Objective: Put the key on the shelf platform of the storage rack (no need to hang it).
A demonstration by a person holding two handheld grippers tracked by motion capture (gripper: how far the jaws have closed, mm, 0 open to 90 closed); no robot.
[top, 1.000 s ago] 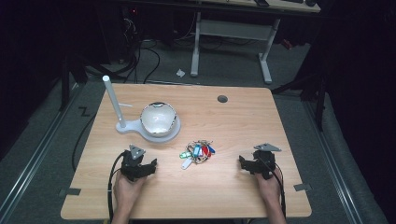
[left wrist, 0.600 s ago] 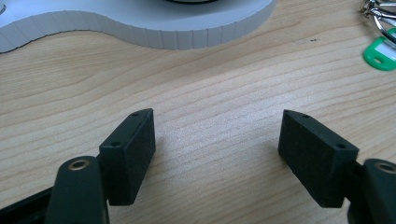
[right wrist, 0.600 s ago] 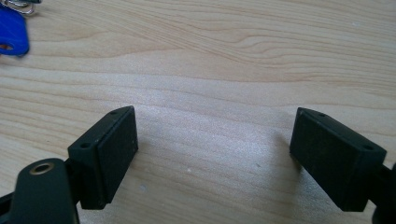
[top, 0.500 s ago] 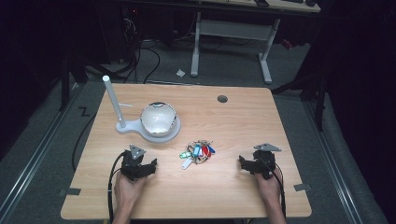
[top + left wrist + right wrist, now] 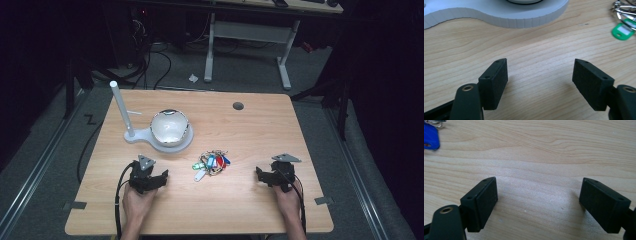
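A bunch of keys [image 5: 211, 163] with green, blue and white tags lies in the middle of the wooden table [image 5: 240, 130]. To its left my left gripper [image 5: 150, 181] rests low on the table, open and holding nothing; its own view [image 5: 540, 76] shows bare wood between the jaws, a green tag [image 5: 622, 30] at the upper right. My right gripper [image 5: 267, 177] sits to the right of the keys, open and holding nothing [image 5: 537, 202], with a blue tag [image 5: 430, 138] at its view's top left.
A white stand [image 5: 150, 137] [image 5: 499, 15] with an upright post [image 5: 121, 107] carries a shiny metal bowl [image 5: 170, 126] at the table's left middle. A round cable hole [image 5: 238, 105] sits near the far edge. Cables and a desk frame stand on the floor beyond.
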